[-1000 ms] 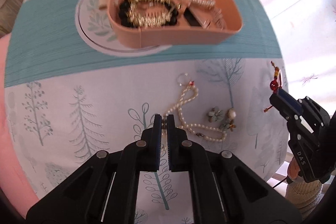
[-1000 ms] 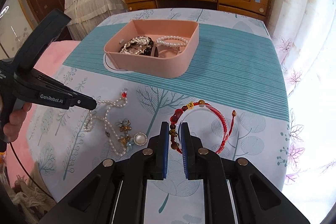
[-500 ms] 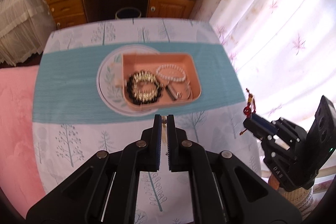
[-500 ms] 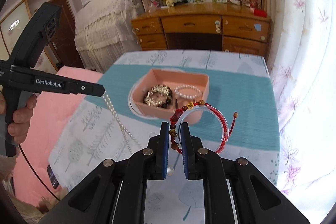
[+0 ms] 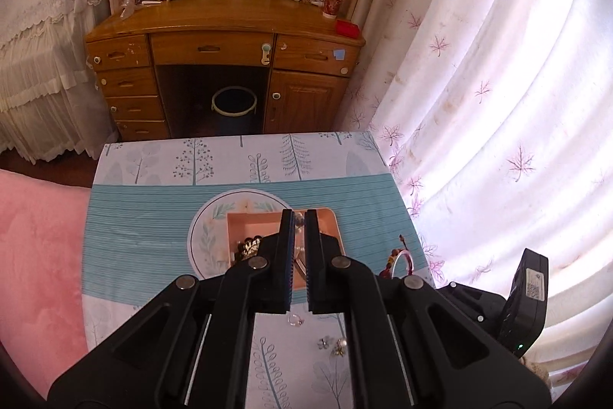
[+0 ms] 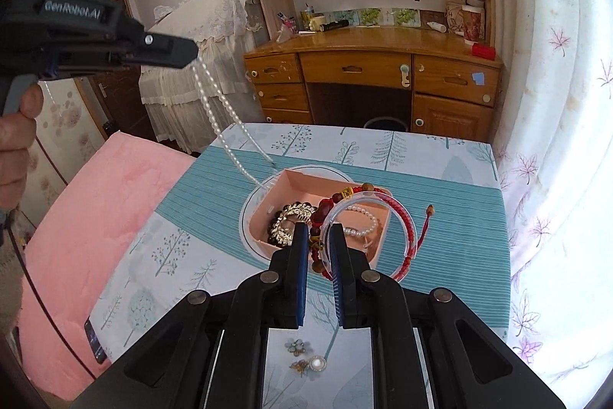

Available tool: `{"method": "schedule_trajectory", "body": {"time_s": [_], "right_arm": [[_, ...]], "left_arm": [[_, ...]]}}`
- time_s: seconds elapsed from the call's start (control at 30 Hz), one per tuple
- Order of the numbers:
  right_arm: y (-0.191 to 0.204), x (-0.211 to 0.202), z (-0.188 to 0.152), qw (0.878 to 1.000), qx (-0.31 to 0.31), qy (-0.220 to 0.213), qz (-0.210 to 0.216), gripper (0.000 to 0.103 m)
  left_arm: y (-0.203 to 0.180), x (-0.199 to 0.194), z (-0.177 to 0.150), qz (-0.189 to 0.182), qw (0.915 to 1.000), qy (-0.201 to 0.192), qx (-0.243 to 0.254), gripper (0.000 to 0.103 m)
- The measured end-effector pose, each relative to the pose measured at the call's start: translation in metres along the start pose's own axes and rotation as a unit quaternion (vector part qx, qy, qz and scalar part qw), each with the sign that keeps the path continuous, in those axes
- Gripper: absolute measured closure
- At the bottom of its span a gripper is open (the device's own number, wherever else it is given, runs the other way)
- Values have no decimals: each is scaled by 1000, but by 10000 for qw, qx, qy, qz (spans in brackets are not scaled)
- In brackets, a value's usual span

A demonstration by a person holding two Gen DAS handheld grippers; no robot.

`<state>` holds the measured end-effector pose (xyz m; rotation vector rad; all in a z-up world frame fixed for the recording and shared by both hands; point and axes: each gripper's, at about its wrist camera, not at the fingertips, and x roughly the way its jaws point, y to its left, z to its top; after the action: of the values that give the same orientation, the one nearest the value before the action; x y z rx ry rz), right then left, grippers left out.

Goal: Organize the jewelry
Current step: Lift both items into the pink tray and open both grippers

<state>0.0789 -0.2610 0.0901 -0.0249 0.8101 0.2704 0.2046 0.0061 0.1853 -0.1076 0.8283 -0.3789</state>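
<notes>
My left gripper (image 5: 299,217) is high above the table, shut on a long white pearl necklace (image 6: 218,117) that hangs from its tip down to the pink tray (image 6: 279,184). My right gripper (image 6: 318,230) is shut on a red beaded bracelet with a clear ring (image 6: 398,217), held above the tray's near side. The tray (image 5: 251,227) holds a gold-and-black bracelet (image 6: 293,217) and a small pearl bracelet (image 6: 362,223). The bracelet also shows in the left wrist view (image 5: 400,257).
The tray sits on a round plate (image 5: 207,232) on a teal and white tree-print cloth (image 6: 214,190). Flower earrings and a pearl stud (image 6: 306,357) and a small ring (image 5: 295,320) lie on the near cloth. A pink blanket (image 6: 88,213) is left, curtains right, a wooden desk behind.
Both grippers rose well above the table. The pearl necklace was lifted off the cloth and now hangs down to the tray. The red bracelet moved over the tray.
</notes>
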Motion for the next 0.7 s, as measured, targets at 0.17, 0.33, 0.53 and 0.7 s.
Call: {"method": "schedule_trajectory", "body": {"time_s": [0.17,0.33,0.53,0.7], "right_arm": [[-8,25,5,9998,148,146,16,92],[-19,51,1,9992,281,300,26,92],[-26,69,-5,9990,287,353,23,92],[-23,78,-2,9993,243,277,73,92]], "left_arm": [[2,39,-7,82,9998,171,-10,101],[13,97,-30,302,9984,473,-24,101],[30,130,-46,515,9974,505,-80,101],[38,136,-49,658,9972,363,2,100]]}}
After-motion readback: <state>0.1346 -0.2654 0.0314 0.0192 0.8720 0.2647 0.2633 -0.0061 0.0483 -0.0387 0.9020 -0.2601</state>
